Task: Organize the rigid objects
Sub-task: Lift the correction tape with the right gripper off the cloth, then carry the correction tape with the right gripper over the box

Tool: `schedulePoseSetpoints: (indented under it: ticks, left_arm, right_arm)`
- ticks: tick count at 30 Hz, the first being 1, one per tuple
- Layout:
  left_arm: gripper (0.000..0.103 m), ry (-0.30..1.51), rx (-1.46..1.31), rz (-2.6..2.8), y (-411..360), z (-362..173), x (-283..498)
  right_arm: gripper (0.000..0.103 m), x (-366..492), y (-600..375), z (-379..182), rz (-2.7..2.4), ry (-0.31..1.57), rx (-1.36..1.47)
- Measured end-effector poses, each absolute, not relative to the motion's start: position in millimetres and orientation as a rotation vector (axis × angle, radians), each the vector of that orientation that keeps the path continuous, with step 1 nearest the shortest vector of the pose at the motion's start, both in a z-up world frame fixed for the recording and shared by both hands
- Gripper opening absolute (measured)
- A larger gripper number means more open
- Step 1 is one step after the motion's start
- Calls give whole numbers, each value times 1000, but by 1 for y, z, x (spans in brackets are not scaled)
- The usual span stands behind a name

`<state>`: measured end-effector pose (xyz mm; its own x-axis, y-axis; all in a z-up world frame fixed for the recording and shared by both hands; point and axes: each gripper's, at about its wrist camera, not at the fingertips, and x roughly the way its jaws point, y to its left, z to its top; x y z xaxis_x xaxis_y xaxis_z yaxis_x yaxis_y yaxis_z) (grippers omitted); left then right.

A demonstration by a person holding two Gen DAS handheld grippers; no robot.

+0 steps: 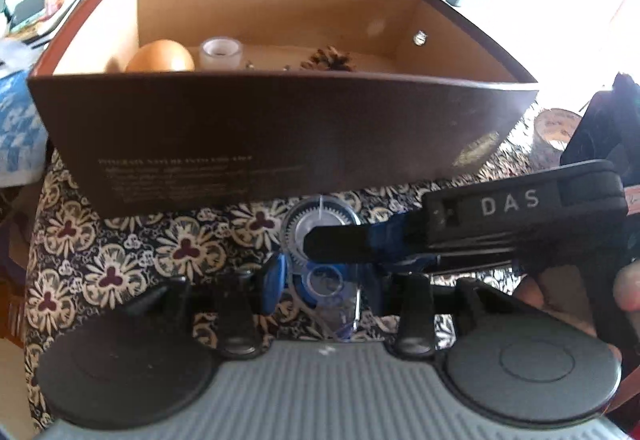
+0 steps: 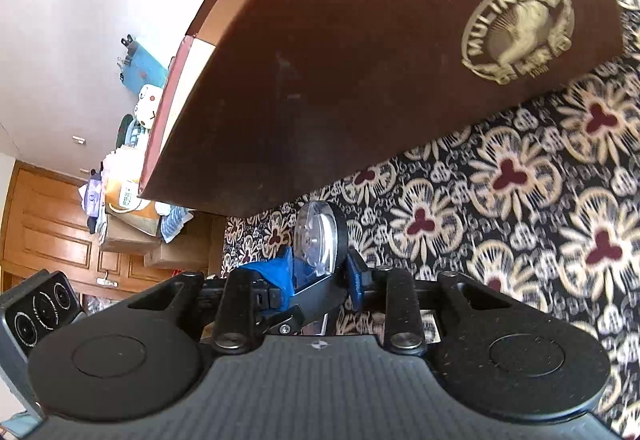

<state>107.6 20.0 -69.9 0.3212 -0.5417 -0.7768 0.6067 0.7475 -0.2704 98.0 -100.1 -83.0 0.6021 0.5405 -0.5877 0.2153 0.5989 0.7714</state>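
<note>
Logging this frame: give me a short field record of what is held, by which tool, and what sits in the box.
item: clear correction tape dispenser, outside and in front of the box
right tool: shut on the dispenser's flat faces
left tool: one pad at the dispenser's edge, other pad hidden, grip unclear
container: open brown cardboard box
box contents: wooden egg, clear tape roll, pine cone
surface: floral cloth

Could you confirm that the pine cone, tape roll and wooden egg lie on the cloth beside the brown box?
No: the pine cone, tape roll and wooden egg lie inside the brown box; the left wrist view shows it.
</note>
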Motion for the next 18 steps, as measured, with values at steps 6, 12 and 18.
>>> schedulePoseSetpoints:
  ticks: [6, 12, 18]
  left_arm:
    - [39, 977, 112, -827, 23, -58, 90]
    - [39, 898, 122, -949, 23, -21, 70]
    - [39, 741, 109, -1030, 20, 33, 71]
  right_arm:
    - [7, 68, -101, -56, 176, 877, 921]
    - [7, 41, -113, -1, 134, 733, 867]
    - [7, 61, -120, 51, 165, 626, 730]
